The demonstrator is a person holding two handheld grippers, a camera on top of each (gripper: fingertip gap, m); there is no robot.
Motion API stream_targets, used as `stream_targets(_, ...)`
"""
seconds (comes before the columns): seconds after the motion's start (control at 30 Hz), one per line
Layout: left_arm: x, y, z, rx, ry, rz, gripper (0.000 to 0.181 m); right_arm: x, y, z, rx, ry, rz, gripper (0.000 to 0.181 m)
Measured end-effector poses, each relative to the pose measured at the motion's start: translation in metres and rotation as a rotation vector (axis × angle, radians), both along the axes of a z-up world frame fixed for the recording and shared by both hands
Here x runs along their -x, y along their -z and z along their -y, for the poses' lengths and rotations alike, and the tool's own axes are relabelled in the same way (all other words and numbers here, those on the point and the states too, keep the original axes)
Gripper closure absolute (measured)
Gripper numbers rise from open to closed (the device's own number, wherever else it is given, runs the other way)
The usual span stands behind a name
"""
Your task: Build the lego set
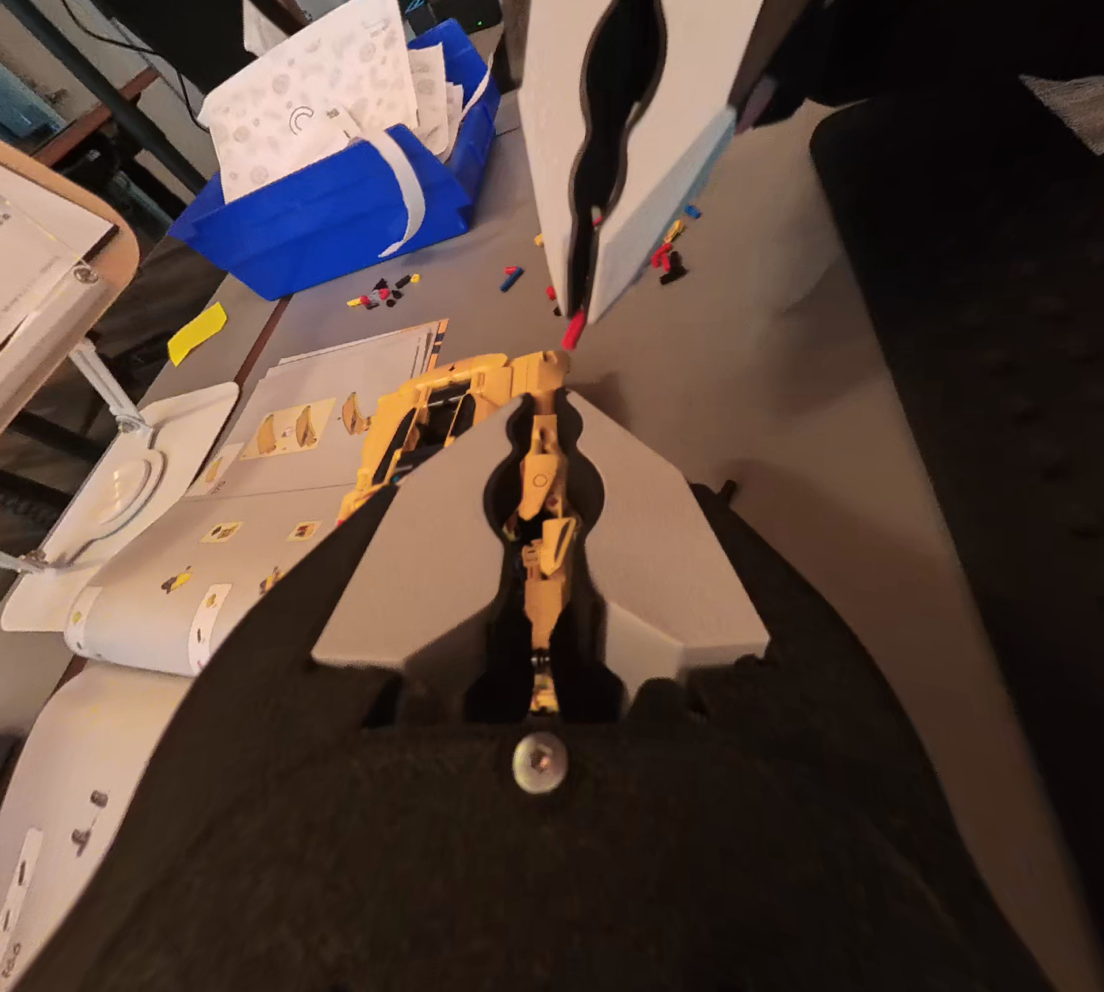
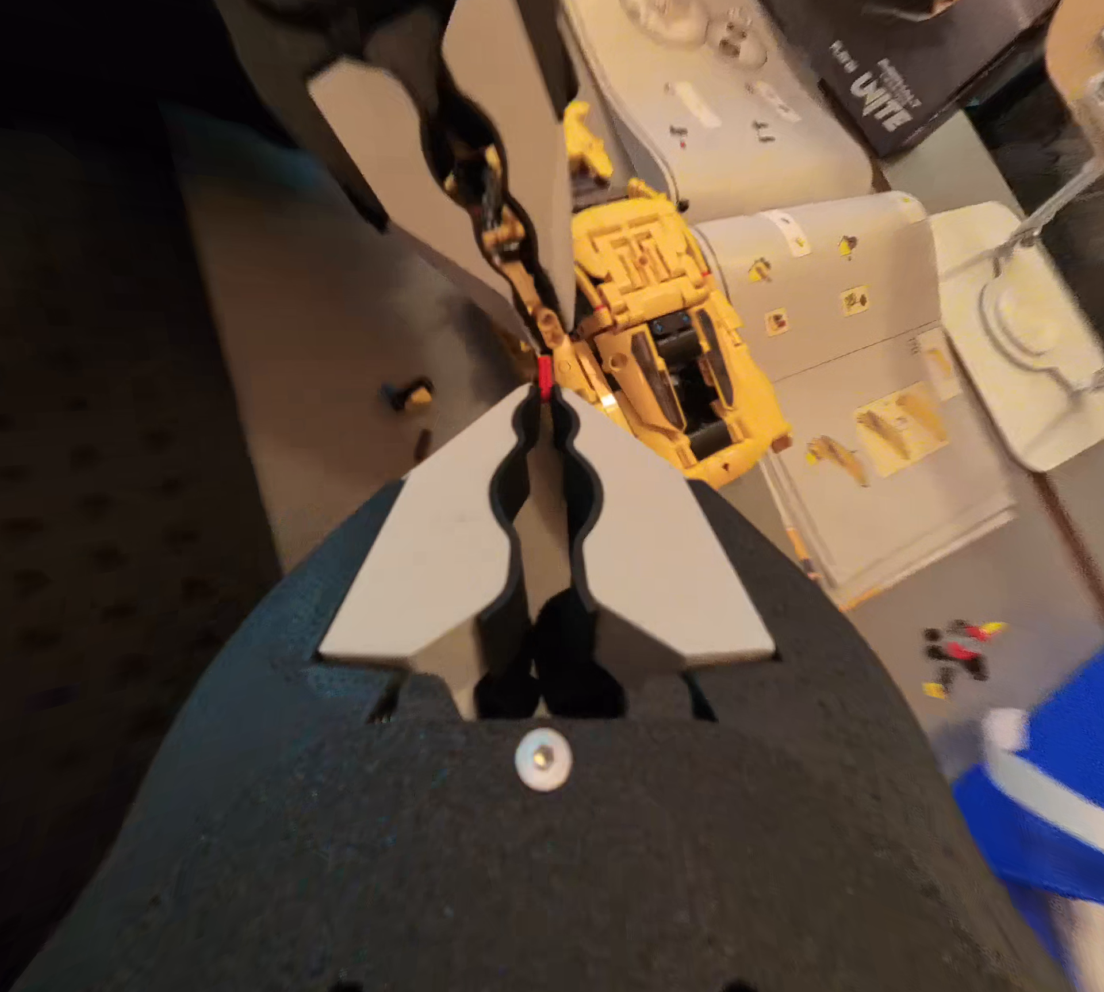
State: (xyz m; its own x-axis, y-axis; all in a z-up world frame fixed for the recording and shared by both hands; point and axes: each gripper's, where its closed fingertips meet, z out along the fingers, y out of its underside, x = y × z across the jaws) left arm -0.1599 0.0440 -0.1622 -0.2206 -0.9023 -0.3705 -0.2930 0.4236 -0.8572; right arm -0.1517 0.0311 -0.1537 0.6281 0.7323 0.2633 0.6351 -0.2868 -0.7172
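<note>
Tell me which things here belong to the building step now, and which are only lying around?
In use:
- left gripper, shut on the yellow car model
- right gripper, shut on the red pin
- instruction booklet

Lying about:
- blue bin with paper bags
- loose pieces
- yellow note
- set box

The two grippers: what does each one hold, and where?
Left gripper: a side section of the yellow car, clamped lengthwise. Right gripper: small red pin, by one end.
</note>
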Motion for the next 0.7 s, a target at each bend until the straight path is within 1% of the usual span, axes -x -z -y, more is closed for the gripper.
stream_targets(0.07,-0.001,0.001,0.004,-0.011,0.015,-0.003,0.174,0.001,0.005,-0.002,-0.015,-0.047,0.128,0.179)
stream_targets(0.17,-0.001,0.006,0.005,-0.053,0.018,-0.024,0.174,0.006,0.002,-0.004,-0.08,-0.099,0.23,0.18)
stream_targets(0.3,-0.002,0.008,0.006,-0.078,0.019,-0.038,0.175,0.001,0.014,-0.007,-0.072,-0.103,0.386,0.179)
stream_targets(0.43,-0.003,0.012,0.005,-0.111,0.006,-0.059,0.174,-0.001,0.021,-0.008,-0.065,-0.104,0.458,0.179)
stream_targets(0.53,-0.004,0.011,0.009,-0.101,0.018,-0.054,0.175,0.007,0.024,-0.008,-0.086,-0.12,0.501,0.18)
stream_targets(0.6,-0.003,0.015,0.005,-0.126,-0.001,-0.075,0.174,0.005,0.026,-0.011,-0.105,-0.117,0.547,0.179)
stream_targets(0.7,0.001,0.014,-0.006,-0.104,-0.031,-0.084,0.174,-0.001,0.029,-0.009,-0.078,-0.099,0.5,0.179)
